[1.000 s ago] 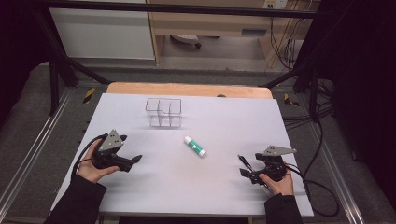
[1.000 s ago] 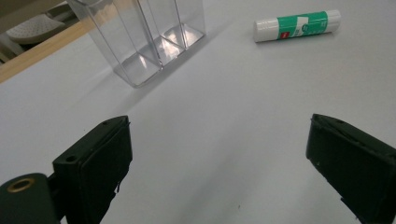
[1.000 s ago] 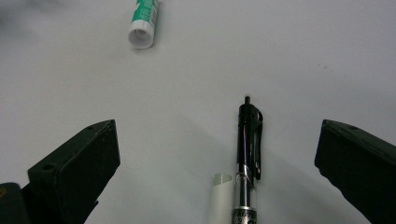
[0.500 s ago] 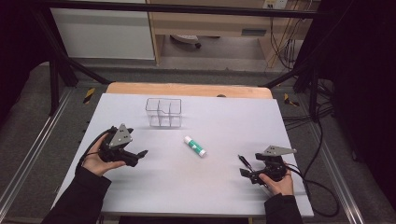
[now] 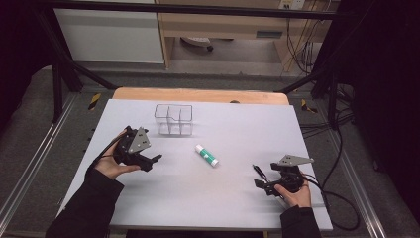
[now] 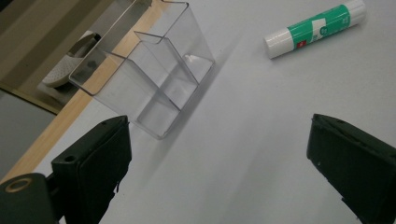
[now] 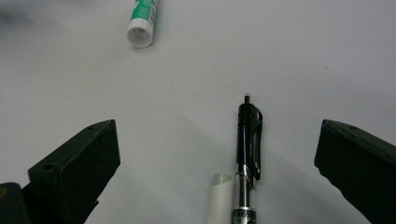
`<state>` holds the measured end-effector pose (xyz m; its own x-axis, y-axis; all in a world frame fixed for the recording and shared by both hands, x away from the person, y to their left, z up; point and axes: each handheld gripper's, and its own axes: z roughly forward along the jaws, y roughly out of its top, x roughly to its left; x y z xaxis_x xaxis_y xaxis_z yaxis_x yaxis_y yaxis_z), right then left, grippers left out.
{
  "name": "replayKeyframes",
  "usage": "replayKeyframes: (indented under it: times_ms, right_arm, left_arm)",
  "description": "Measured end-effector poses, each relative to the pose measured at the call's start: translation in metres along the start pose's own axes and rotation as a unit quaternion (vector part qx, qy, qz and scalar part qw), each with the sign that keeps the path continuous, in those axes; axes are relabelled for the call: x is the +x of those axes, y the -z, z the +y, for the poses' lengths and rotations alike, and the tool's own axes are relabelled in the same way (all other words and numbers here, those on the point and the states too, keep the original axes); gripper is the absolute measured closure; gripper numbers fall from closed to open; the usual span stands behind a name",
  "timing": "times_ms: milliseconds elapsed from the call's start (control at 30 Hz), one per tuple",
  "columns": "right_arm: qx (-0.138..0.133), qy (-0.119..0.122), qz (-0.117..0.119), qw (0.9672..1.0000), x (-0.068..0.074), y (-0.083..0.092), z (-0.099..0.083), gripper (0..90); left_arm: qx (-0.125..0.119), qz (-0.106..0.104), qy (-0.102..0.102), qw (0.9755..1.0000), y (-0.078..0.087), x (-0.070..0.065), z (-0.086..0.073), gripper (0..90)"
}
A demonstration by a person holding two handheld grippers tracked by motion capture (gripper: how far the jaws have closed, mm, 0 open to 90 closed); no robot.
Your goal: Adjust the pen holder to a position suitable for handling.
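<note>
Clear plastic makes the divided organizer (image 5: 173,119), standing near the surface's (image 5: 233,198) far edge, light and easy to knock if the left tool (image 5: 151,161), jaws wide and empty, swings in carelessly. The glue stick (image 5: 206,155) lies mid-surface and could roll. Near the right edge, the right tool (image 5: 258,177), also spread empty, straddles a black pen (image 7: 247,154) that might skid away.

Legible text: none. Glue stick (image 6: 315,29), white tube with a green label: small white markings and a tiny red mark sit on the label, all too small and blurred to read. Black pen (image 7: 247,154): a faint patterned band near its lower end, not readable.
</note>
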<state>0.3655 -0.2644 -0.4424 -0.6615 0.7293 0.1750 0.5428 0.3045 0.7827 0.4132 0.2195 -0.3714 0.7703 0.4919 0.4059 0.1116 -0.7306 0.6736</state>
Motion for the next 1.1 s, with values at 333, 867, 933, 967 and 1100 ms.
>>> replayKeyframes:
  times_ms: [333, 867, 933, 967, 1100]
  right_arm:
    - [0.0, 0.001, -0.001, 1.0, 0.0, 0.0, 0.0, 0.6]
    - [-0.001, 0.001, -0.001, 1.0, 0.0, 0.001, 0.0, 0.5]
    - [-0.001, 0.001, -0.001, 1.0, 0.0, 0.001, 0.0, 0.6]
    - [0.0, 0.003, -0.001, 1.0, -0.001, 0.001, 0.0, 0.5]
    - [0.0, 0.002, -0.001, 1.0, -0.001, 0.0, 0.0, 0.5]
  left_arm:
    - [0.016, 0.008, -0.066, 0.9977, -0.018, 0.004, 0.017, 6.2]
    - [0.047, 0.02, -0.137, 0.9892, -0.048, 0.018, 0.032, 8.7]
    - [0.053, 0.024, -0.143, 0.988, -0.052, 0.021, 0.034, 9.4]
    - [0.059, 0.031, -0.152, 0.9862, -0.054, 0.023, 0.036, 10.9]
    - [0.06, 0.034, -0.167, 0.9836, -0.057, 0.025, 0.04, 15.7]
